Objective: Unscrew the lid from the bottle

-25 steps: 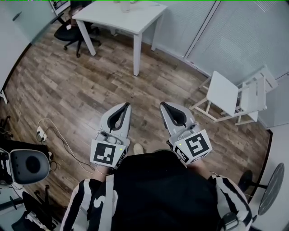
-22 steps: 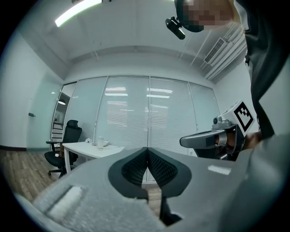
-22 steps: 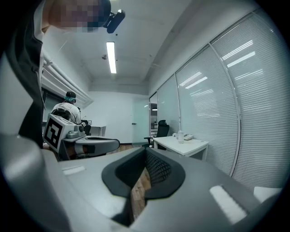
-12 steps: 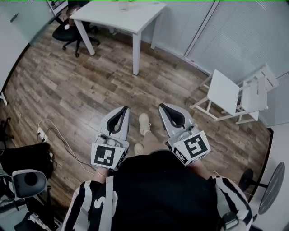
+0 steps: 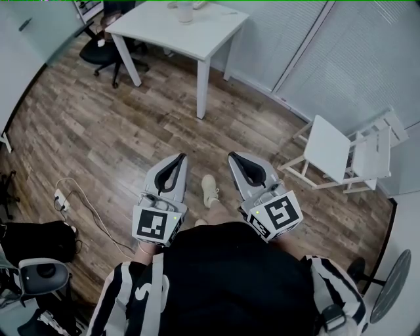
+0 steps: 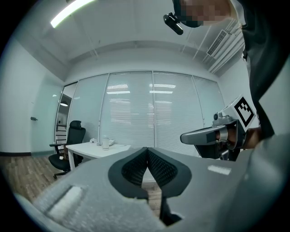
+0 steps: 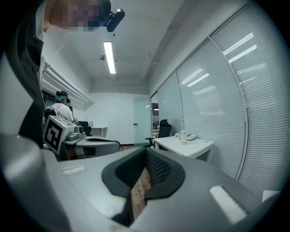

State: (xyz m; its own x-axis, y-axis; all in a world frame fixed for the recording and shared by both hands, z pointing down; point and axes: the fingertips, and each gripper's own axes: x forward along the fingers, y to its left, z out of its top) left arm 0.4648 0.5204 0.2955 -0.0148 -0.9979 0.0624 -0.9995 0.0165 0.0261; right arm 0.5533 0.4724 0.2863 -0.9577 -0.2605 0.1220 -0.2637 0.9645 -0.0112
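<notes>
A small white bottle (image 5: 184,11) with its lid on stands on a white table (image 5: 203,36) far ahead at the top of the head view. It also shows as a small bottle (image 6: 105,142) in the left gripper view and a small bottle (image 7: 183,136) in the right gripper view. My left gripper (image 5: 182,157) and right gripper (image 5: 233,157) are held side by side in front of my body, level, well short of the table. Both are shut with nothing between the jaws, as the left gripper (image 6: 147,150) and the right gripper (image 7: 146,152) show close up.
A white folding chair (image 5: 341,147) stands at the right by the blinds. A black office chair (image 5: 105,49) sits left of the table. A cable with a power strip (image 5: 62,193) and a black bag (image 5: 29,239) lie on the wooden floor at the left. My shoe (image 5: 209,189) shows between the grippers.
The table and folding chair have slid down the head view as I walk toward them. A shoe has come into sight between the grippers. Both grippers stayed shut.
</notes>
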